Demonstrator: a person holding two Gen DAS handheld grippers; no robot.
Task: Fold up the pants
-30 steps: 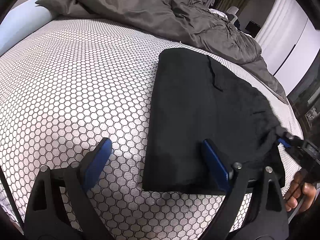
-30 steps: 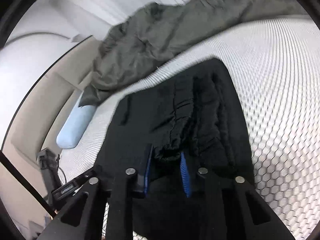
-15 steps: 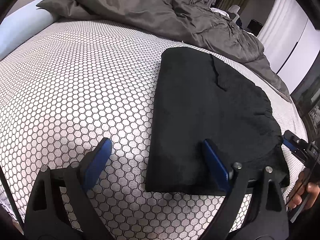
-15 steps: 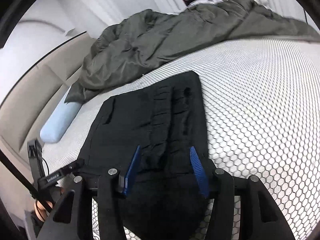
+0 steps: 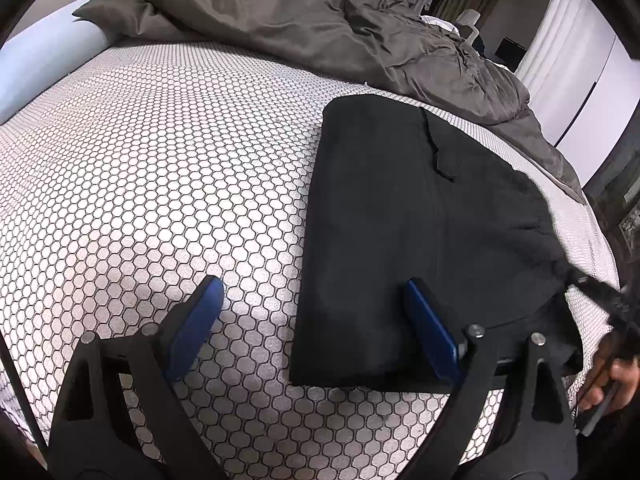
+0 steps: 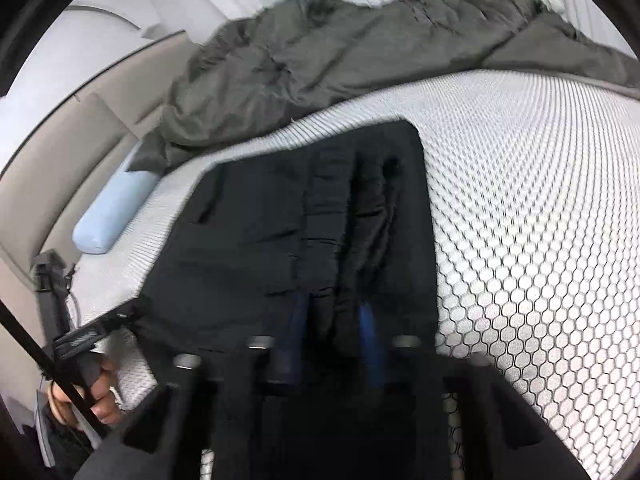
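Note:
Black pants (image 5: 404,240) lie folded into a rectangle on the hexagon-patterned mattress (image 5: 160,168). My left gripper (image 5: 316,324) is open wide, its right blue finger (image 5: 430,336) over the pants' near edge, its left finger (image 5: 196,320) over bare mattress. In the right wrist view the pants (image 6: 304,224) fill the middle, the gathered waistband towards me. My right gripper (image 6: 332,336) has its blue fingers close together around a bunched fold of the waistband; the view is blurred. That gripper shows blurred at the right edge of the left wrist view (image 5: 600,292).
A crumpled grey duvet (image 5: 320,28) lies along the far side of the bed. A pale blue bolster (image 5: 44,68) sits at the headboard side (image 6: 112,208). The mattress edge runs just beyond the pants on the right (image 5: 592,240).
My right gripper, open half a second ago, has narrowed onto the waistband fold and moved. My left gripper has stayed open and nearly still.

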